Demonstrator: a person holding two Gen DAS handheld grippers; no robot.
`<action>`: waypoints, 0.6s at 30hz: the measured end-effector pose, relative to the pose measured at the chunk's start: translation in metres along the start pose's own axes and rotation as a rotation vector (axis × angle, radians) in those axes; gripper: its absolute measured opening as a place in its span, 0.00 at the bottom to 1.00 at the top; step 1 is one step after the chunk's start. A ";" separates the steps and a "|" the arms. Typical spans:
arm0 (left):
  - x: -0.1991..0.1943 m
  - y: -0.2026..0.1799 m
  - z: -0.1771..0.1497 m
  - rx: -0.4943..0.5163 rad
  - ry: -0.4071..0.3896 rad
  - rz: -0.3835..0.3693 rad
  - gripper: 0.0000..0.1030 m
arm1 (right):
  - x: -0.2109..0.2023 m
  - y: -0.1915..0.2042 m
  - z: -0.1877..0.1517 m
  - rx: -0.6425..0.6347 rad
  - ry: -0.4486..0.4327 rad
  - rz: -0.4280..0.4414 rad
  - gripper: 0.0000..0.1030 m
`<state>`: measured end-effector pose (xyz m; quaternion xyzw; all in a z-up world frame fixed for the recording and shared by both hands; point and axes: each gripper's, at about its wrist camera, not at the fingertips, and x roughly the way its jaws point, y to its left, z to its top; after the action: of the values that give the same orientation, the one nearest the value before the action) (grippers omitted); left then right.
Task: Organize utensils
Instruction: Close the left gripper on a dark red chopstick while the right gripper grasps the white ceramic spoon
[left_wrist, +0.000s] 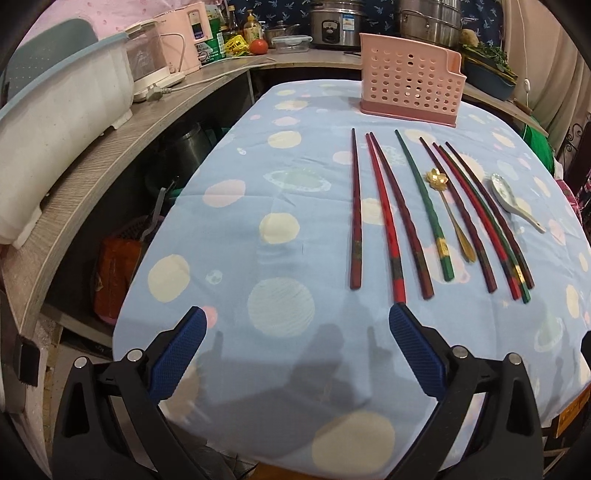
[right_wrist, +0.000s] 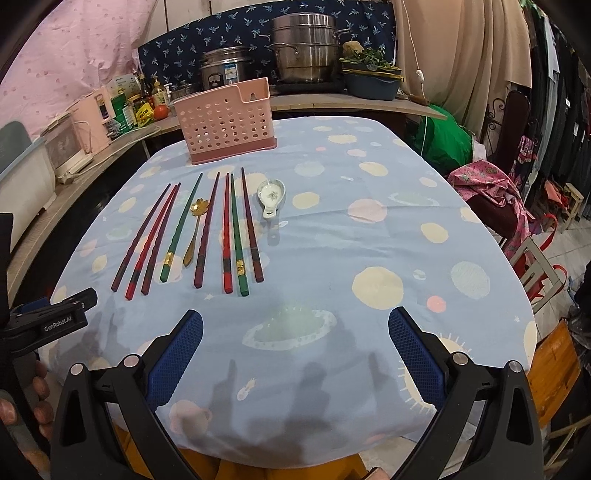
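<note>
Spotted blue tablecloth (right_wrist: 332, 236); cluttered counter (left_wrist: 110, 147) beyond.

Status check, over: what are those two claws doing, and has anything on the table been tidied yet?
Left gripper open, empty. Right gripper open, empty. Chopsticks, gold spoon, ceramic spoon lie on cloth; pink holder beyond. Nothing in the way.

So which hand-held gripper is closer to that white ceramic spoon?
Right, only slightly. The right hand-held gripper sits almost straight below the spoon; the left hand-held gripper sits further off to the spoon's left. Both are open.
</note>
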<state>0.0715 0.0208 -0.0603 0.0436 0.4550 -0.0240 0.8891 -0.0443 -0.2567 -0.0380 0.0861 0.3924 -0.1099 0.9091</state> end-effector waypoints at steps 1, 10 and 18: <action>0.006 0.000 0.003 -0.003 0.005 -0.006 0.90 | 0.003 0.001 0.001 0.000 0.002 0.000 0.93; 0.044 -0.003 0.021 -0.011 0.056 -0.062 0.64 | 0.024 0.002 0.016 0.007 0.009 0.011 0.93; 0.051 -0.009 0.034 -0.004 0.045 -0.128 0.27 | 0.041 0.006 0.045 0.009 -0.022 0.057 0.93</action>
<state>0.1276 0.0089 -0.0821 0.0132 0.4766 -0.0789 0.8755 0.0161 -0.2670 -0.0372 0.1002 0.3793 -0.0866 0.9157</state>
